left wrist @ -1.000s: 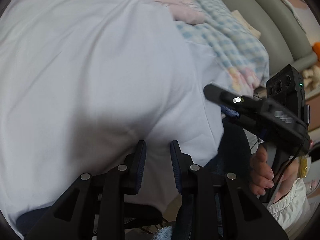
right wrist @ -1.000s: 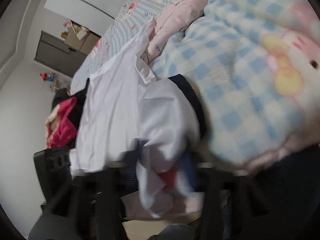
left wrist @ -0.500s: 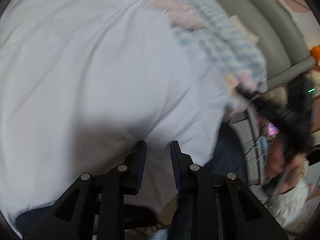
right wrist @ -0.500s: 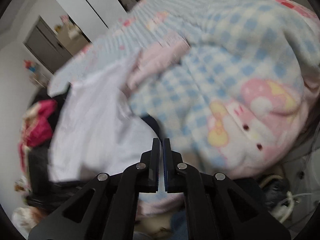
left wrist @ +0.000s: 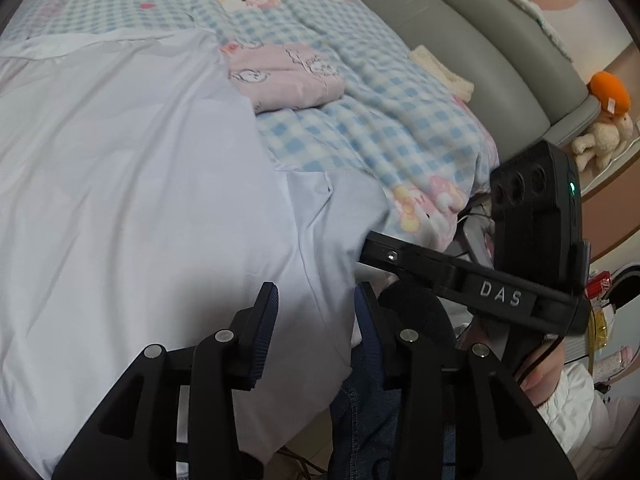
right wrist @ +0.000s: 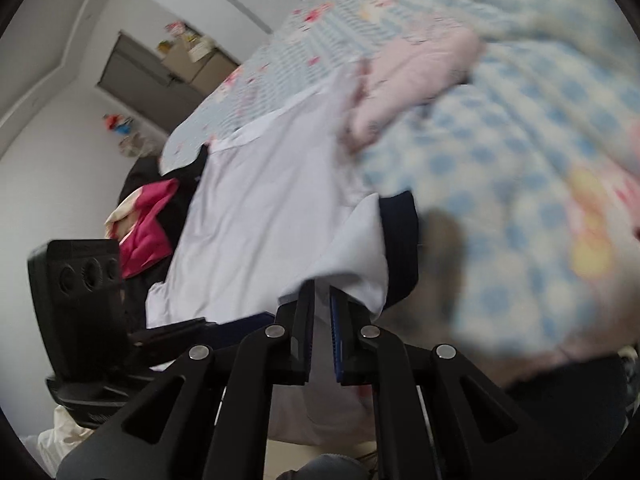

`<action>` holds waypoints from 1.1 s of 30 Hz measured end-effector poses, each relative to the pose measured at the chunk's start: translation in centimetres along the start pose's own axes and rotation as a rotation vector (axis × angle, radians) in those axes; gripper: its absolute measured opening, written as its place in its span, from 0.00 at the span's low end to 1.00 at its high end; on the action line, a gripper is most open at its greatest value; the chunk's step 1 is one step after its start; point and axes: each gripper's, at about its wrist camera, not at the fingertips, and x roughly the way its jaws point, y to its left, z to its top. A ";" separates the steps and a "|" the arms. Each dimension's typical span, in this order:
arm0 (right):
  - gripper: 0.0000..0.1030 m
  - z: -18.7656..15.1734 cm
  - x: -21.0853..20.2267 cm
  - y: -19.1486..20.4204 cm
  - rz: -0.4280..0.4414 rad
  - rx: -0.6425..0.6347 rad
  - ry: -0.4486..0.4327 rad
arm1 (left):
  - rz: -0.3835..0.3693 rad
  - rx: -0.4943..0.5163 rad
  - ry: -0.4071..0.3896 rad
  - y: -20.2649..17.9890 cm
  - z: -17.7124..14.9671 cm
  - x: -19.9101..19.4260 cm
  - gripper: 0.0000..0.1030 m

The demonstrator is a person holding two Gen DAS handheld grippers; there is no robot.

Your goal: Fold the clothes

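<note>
white shirt (left wrist: pixel 140 200) spreads ahead-left on bed (left wrist: pixel 400 128); left gripper (left wrist: pixel 316 312) opening, nothing pinched; right gripper (right wrist: pixel 322 320) clenched nr sleeve, hold unclear.

A fleecy blue-and-white checked blanket with cartoon animals (left wrist: pixel 384 120) covers the bed, backed on the far right by a padded grey headboard (left wrist: pixel 472 48). Beyond its right end sit an orange plush toy (left wrist: pixel 608 88) and a cream stuffed rabbit (left wrist: pixel 600 140). Far left stands a grey cabinet (right wrist: pixel 148 84).
</note>
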 end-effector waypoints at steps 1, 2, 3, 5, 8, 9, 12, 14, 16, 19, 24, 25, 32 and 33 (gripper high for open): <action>0.07 0.3 0.7 0.5 0.019 -0.014 0.020 | -0.018 -0.009 0.007 0.2 0.0 0.1 0.48; 0.07 0.3 1.3 1.1 0.043 -0.033 0.048 | -0.025 -0.013 0.011 0.4 0.0 0.2 0.48; 0.08 0.2 1.7 1.8 0.063 -0.053 0.071 | -0.009 -0.017 0.006 0.5 -0.1 0.2 0.48; 0.22 -0.4 1.7 2.7 0.074 -0.100 0.093 | 0.040 -0.026 -0.010 0.9 -0.1 0.4 0.34; 0.22 -1.1 0.6 2.6 0.017 -0.112 0.063 | 0.098 -0.078 -0.050 2.4 -0.1 -0.1 0.10; 0.22 -1.1 0.0 2.0 -0.006 -0.095 0.047 | 0.095 -0.089 -0.055 2.7 -0.1 -0.2 0.08; 0.22 -1.5 -1.9 0.1 -0.084 -0.034 -0.001 | 0.064 -0.108 -0.055 3.2 0.0 -0.5 0.06; 0.23 -2.0 -3.4 -1.5 -0.146 0.022 -0.037 | 0.044 -0.121 -0.055 3.5 0.1 -0.7 0.08; 0.25 -2.4 -5.0 -3.1 -0.207 0.079 -0.072 | 0.005 -0.078 -0.039 2.2 0.4 -0.4 0.15; 0.25 -2.6 -6.7 -4.7 -0.263 0.137 -0.111 | 0.002 0.008 -0.007 -0.4 1.0 0.8 0.53; 0.25 -2.4 -7.5 -4.9 -0.295 0.107 -0.083 | 0.049 0.119 0.087 -3.8 2.0 5.1 0.54; 0.25 -2.5 -7.2 -5.0 -0.288 0.112 -0.071 | 0.078 0.129 0.110 -4.0 1.9 6.2 0.51; 0.26 -2.7 -5.2 -4.2 -0.240 0.093 -0.009 | -0.034 -0.106 -0.032 0.3 2.5 2.5 0.07; 0.26 -2.8 -5.1 -3.9 -0.231 0.085 -0.010 | -0.084 -0.177 -0.084 1.5 2.5 1.1 0.07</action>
